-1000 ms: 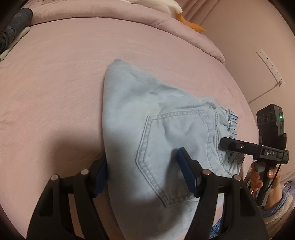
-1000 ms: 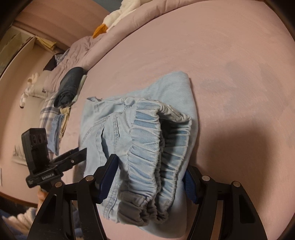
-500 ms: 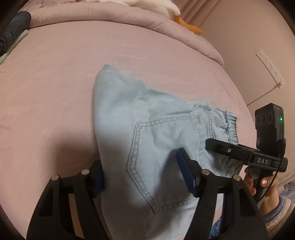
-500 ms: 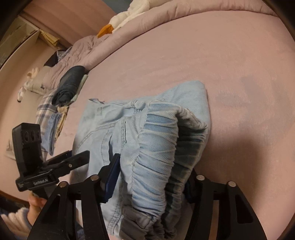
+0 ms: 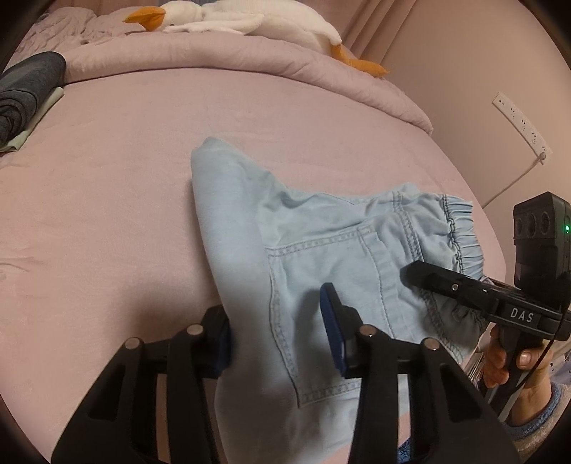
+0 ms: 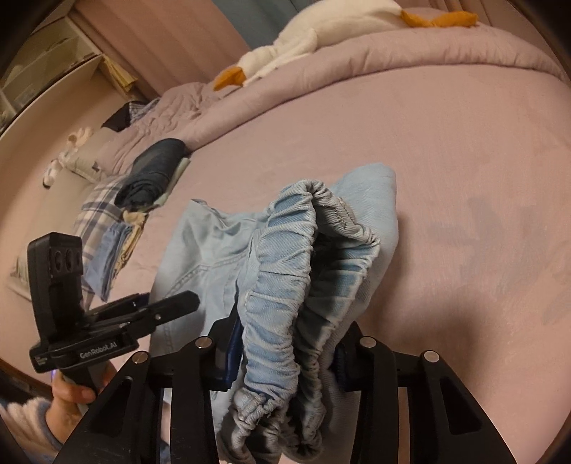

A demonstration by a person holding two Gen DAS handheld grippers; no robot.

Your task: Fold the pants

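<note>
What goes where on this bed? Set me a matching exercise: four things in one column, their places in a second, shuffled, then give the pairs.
Things
1. light blue pants
2. goose plush
3. dark folded garment
4. plaid cloth

Places
A. on the bunched pink comforter at the far end of the bed
B. at the bed's edge, below the dark roll in the right wrist view
C. between the fingers of the left gripper and the right gripper
D. on a pale green cloth, beside the comforter

Pairs: 1-C, 2-A, 3-D, 4-B
</note>
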